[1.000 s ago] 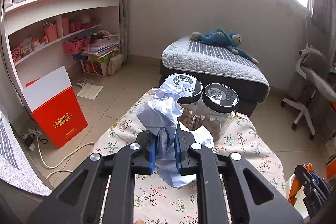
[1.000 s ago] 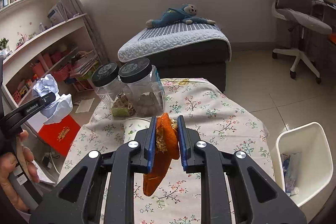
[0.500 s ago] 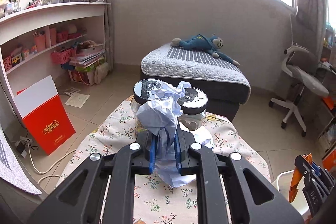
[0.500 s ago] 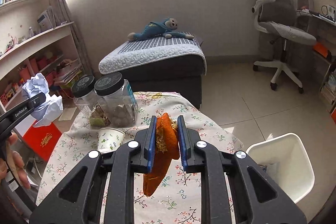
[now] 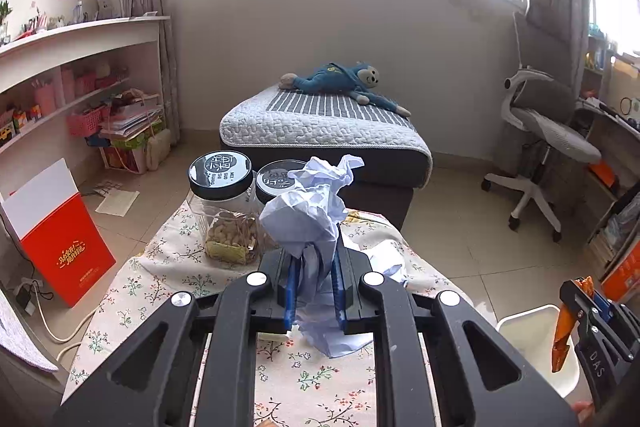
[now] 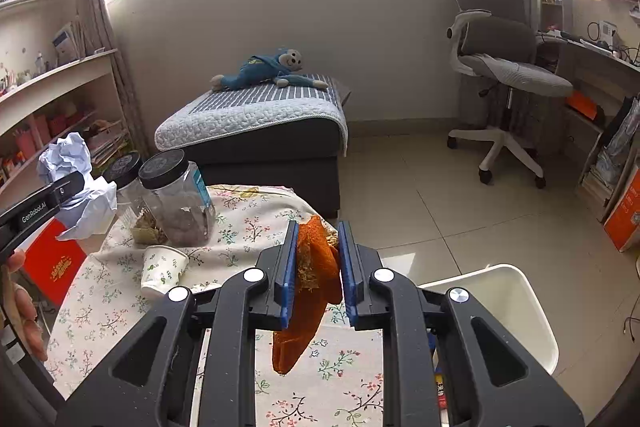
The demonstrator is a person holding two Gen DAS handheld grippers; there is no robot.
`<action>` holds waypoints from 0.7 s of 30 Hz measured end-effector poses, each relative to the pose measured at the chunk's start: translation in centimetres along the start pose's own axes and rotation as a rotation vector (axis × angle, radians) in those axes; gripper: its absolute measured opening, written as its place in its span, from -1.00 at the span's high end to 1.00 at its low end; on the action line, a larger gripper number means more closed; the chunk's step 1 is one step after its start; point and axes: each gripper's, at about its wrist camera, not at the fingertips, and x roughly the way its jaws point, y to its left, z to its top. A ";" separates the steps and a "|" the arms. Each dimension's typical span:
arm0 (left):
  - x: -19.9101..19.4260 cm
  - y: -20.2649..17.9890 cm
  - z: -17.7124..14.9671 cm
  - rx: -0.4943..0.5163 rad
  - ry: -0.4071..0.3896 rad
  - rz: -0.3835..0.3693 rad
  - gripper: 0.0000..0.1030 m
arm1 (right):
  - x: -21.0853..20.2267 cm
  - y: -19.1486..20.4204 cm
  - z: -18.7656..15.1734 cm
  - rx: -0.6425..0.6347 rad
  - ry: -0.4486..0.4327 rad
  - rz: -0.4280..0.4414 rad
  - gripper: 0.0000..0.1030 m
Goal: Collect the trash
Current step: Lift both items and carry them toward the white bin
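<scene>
My left gripper is shut on a crumpled pale blue paper ball and holds it above the floral tablecloth table. The paper ball also shows in the right wrist view. My right gripper is shut on an orange peel that hangs down between the blue pads, near the table's right edge. The peel also shows in the left wrist view, above the white trash bin. The bin stands on the floor just right of the table.
Two black-lidded clear jars stand at the table's far end. A floral paper cup sits on the table near them. A bed with a blue plush monkey, an office chair, shelves and a red box surround the table.
Both grippers have swung to the right with their loads. The right gripper and peel have moved towards the white bin, which now shows larger in its view.
</scene>
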 end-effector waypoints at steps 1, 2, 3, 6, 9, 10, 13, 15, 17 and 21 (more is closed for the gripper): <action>-0.1 -0.6 -0.1 0.006 -0.002 -0.010 0.72 | -0.1 -0.5 0.0 0.005 -0.001 -0.007 0.64; -0.2 -1.2 -0.2 0.013 -0.004 -0.018 0.72 | -0.2 -1.0 0.0 0.009 -0.003 -0.015 0.64; -0.4 -1.7 -0.3 0.019 -0.006 -0.028 0.72 | -0.3 -1.5 0.0 0.013 -0.005 -0.022 0.64; -0.7 -3.5 -0.5 0.041 -0.007 -0.055 0.72 | -0.6 -2.8 0.0 0.023 -0.010 -0.044 0.64; -0.9 -5.1 -0.8 0.060 -0.010 -0.079 0.72 | -0.7 -4.0 -0.1 0.033 -0.012 -0.067 0.64; -0.9 -5.6 -0.9 0.065 -0.009 -0.086 0.72 | -0.8 -4.4 -0.1 0.039 -0.012 -0.074 0.64; -1.0 -6.8 -1.2 0.075 -0.005 -0.105 0.72 | -1.0 -5.7 -0.2 0.052 -0.016 -0.094 0.64; -1.0 -7.7 -1.3 0.085 0.000 -0.120 0.72 | -1.1 -6.6 -0.2 0.062 -0.018 -0.109 0.64; -1.1 -8.5 -1.5 0.093 0.000 -0.133 0.72 | -1.2 -7.5 -0.2 0.075 -0.020 -0.125 0.64; -1.3 -10.4 -1.9 0.108 0.006 -0.162 0.72 | -1.2 -9.8 -0.4 0.098 -0.016 -0.162 0.63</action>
